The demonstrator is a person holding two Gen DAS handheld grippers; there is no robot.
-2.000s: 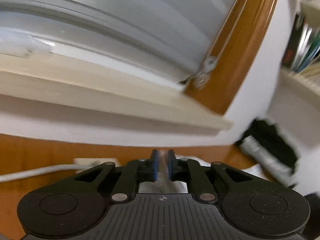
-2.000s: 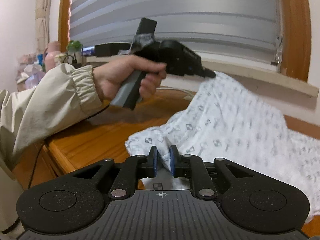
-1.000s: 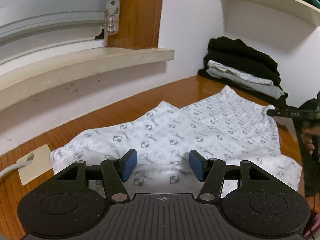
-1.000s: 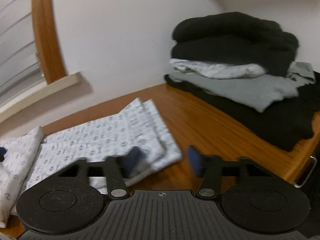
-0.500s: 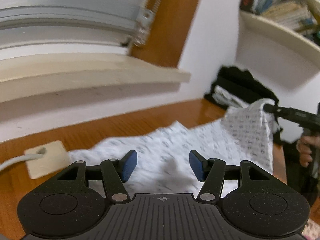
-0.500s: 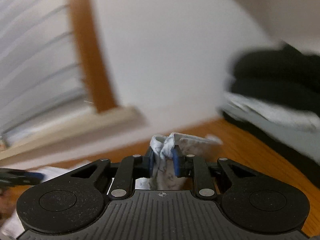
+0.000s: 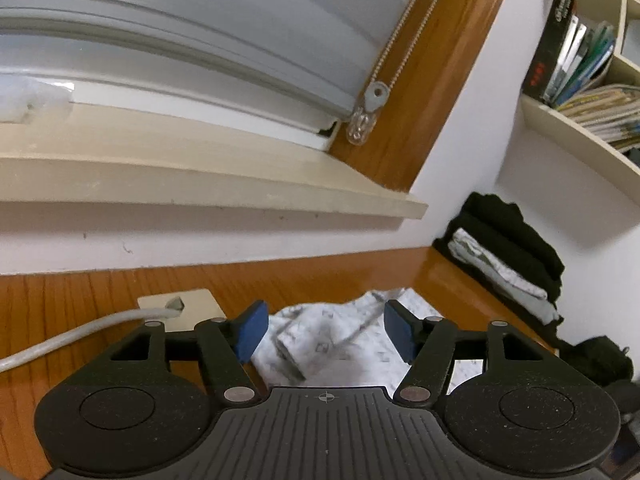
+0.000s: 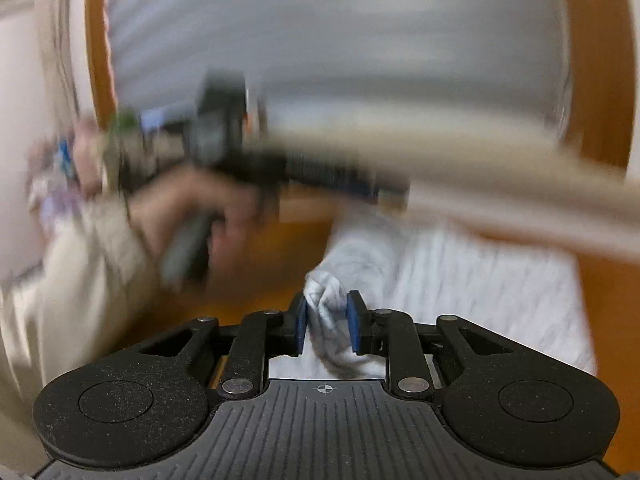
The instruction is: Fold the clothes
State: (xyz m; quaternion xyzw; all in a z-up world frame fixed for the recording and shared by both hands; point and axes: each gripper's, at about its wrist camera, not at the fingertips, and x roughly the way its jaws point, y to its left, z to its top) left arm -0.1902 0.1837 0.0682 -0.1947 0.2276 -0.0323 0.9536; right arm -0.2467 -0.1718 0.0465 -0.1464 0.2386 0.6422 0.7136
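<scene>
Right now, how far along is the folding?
Done: a stack of folded clothes sits in the desk corner. In hand: the right gripper has a bunch of the white patterned garment between its jaws, which have just been opening a little; the left gripper is open above the cloth, holding nothing. Left: the garment lies rumpled on the wooden desk, its fold unfinished.

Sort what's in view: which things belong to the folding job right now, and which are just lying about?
Job:
- patterned garment, a bunch of it between the right gripper fingers
- left gripper, open above the garment
- desk

Lying about:
- folded pile
- books
- cable
- blind cord
</scene>
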